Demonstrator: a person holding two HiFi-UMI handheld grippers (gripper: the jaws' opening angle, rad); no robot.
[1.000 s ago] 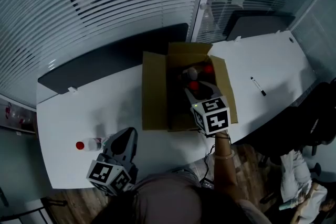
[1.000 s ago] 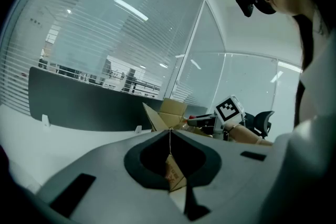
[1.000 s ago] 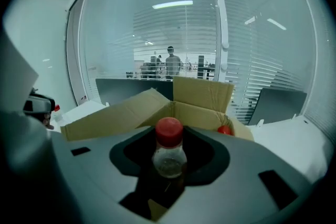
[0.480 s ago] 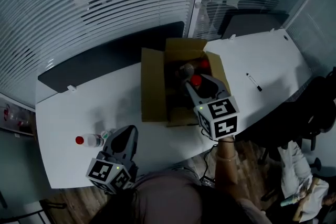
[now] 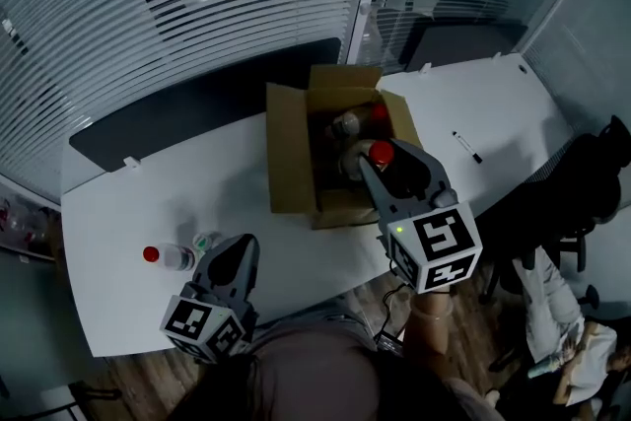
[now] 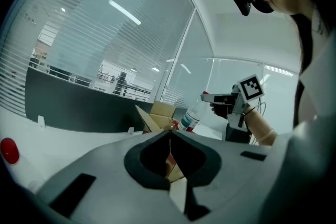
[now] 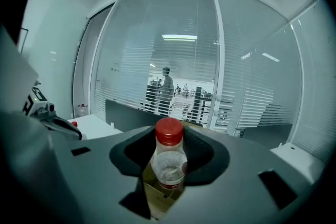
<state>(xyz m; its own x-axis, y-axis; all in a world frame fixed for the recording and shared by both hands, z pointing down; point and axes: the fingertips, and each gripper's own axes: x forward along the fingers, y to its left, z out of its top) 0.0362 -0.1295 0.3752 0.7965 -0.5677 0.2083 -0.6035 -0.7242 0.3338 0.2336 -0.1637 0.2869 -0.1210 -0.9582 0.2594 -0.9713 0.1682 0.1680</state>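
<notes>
The right gripper (image 5: 383, 171) is clamped on a clear plastic bottle (image 7: 168, 162) with a red cap. Its two jaws press the bottle's body from either side, and the bottle stands upright between them. In the head view the bottle hangs over the right part of an open cardboard box (image 5: 289, 163), lifted off the box floor. The left gripper view shows it up in the air beside the box's raised flaps, though how far it clears the rim is hard to judge from there. More bottles (image 5: 346, 124) lie inside the box, at least one of them with a red cap; they are dim and I cannot count them surely.

The left gripper (image 5: 241, 249) is pressed together with nothing between its jaws — in its own view the two tips meet in a thin seam. It hangs low at the near edge of the white table (image 5: 128, 202), well apart from the box. Just to its left a second bottle (image 5: 170, 257) lies on its side on the table, its red cap pointing left.

A black pen (image 5: 465, 147) lies on the table to the right of the box. A dark panel (image 5: 197, 108) runs along the table's far edge, in front of glass walls with blinds. A black chair (image 5: 592, 175) stands off the right end.
</notes>
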